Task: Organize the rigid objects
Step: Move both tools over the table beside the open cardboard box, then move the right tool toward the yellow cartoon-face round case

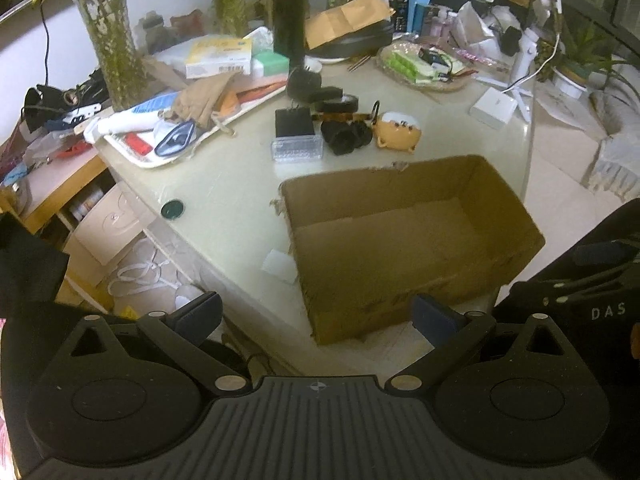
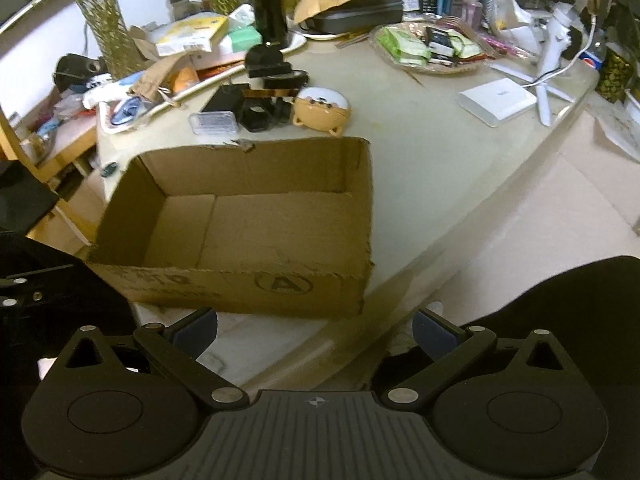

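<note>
beyond each hand-held gripper (image 1: 316,316) (image 2: 316,326), the cardboard box (image 1: 400,232) (image 2: 248,216).

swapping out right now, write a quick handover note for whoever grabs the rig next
Left tongs: open, empty, held back near the table edge in front of the cardboard box.
Right tongs: open, empty, also short of the box.
Box: open-topped, nothing visible inside.
Items waiting in a cluster behind the box: clear plastic case, black box, black hexagonal parts, tape rolls, orange-and-white cat-shaped case.
Done: nothing packed yet.
Left: probably move the cluster into the box, piece by piece.
</note>
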`<action>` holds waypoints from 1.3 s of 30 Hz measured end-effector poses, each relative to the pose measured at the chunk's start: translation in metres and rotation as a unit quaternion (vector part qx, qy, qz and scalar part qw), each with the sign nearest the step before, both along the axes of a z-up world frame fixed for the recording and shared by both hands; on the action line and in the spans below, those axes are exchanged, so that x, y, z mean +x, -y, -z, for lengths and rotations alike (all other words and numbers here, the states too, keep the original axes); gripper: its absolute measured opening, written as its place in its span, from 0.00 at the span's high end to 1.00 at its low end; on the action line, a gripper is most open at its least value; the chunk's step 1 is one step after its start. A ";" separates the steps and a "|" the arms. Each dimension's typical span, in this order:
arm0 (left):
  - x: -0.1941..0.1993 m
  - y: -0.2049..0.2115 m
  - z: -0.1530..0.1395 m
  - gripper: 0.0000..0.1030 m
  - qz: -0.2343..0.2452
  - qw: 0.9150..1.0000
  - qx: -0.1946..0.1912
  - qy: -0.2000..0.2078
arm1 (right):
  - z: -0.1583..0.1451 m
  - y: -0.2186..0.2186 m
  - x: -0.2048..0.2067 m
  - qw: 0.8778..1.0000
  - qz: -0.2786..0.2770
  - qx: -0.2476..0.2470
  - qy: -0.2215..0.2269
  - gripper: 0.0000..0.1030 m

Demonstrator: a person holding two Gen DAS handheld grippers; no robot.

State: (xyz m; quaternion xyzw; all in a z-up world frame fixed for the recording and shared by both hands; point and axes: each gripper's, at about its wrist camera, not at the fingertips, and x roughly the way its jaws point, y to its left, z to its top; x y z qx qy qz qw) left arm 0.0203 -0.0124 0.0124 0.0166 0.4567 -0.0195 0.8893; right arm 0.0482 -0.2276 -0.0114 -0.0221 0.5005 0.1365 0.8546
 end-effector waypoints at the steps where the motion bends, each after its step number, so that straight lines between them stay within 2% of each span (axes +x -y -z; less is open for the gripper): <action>1: 0.002 0.001 -0.001 0.00 0.000 1.000 0.002 0.002 | -0.001 0.000 0.002 1.000 -0.002 0.003 -0.001 0.00; 8: 0.021 0.001 -0.008 0.00 -0.018 0.999 0.020 0.018 | -0.014 -0.002 0.013 1.000 -0.019 0.002 0.009 0.00; 11: 0.026 0.003 -0.012 0.00 -0.010 1.000 0.013 0.025 | -0.020 0.001 0.020 1.000 -0.018 -0.009 0.015 0.00; 16: 0.025 0.009 -0.017 0.00 0.001 0.998 0.023 0.051 | -0.028 0.012 0.031 1.000 0.000 0.013 0.028 0.00; 25: 0.035 -0.005 -0.017 0.00 -0.005 0.998 -0.023 0.058 | -0.031 0.015 0.048 0.998 0.013 0.003 0.066 0.00; 28: 0.038 -0.009 -0.017 0.00 -0.009 0.998 -0.028 0.061 | -0.031 0.016 0.055 0.997 0.013 0.002 0.082 0.00; 33: 0.045 -0.017 -0.015 0.00 -0.017 0.997 -0.039 0.066 | -0.026 0.019 0.070 0.996 0.011 0.010 0.084 0.00; 39: 0.056 -0.024 -0.010 0.00 -0.016 0.997 -0.047 0.066 | -0.025 0.014 0.084 0.995 -0.022 0.004 0.101 0.00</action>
